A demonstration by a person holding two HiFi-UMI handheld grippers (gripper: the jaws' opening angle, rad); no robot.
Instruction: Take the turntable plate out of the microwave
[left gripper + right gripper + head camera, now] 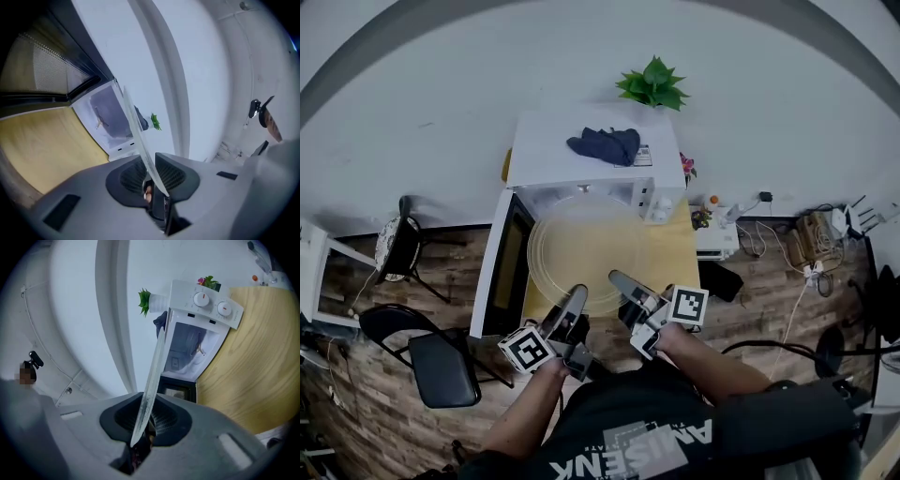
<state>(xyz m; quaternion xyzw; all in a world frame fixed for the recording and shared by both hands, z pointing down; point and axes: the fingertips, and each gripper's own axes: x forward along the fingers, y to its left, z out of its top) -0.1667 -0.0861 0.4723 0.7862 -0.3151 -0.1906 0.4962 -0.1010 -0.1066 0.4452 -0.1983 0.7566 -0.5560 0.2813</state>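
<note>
Wood flooring and a white wall are seen around the table (672,255), on which a white microwave (581,159) is set with its door (508,262) swung open to the left. The glass plate (586,246) is held in front of the open cavity, above the table. Its near rim is clamped between the jaws of the left tool (576,297) and the right tool (618,278). A dark cloth (605,145) is laid on the microwave's top.

One microwave (581,159), one turntable plate (581,246), one dark cloth (605,145), one green plant (653,84), one desk (677,255), two chairs (441,366), and two grippers: the left gripper (577,295) and the right gripper (619,279).
</note>
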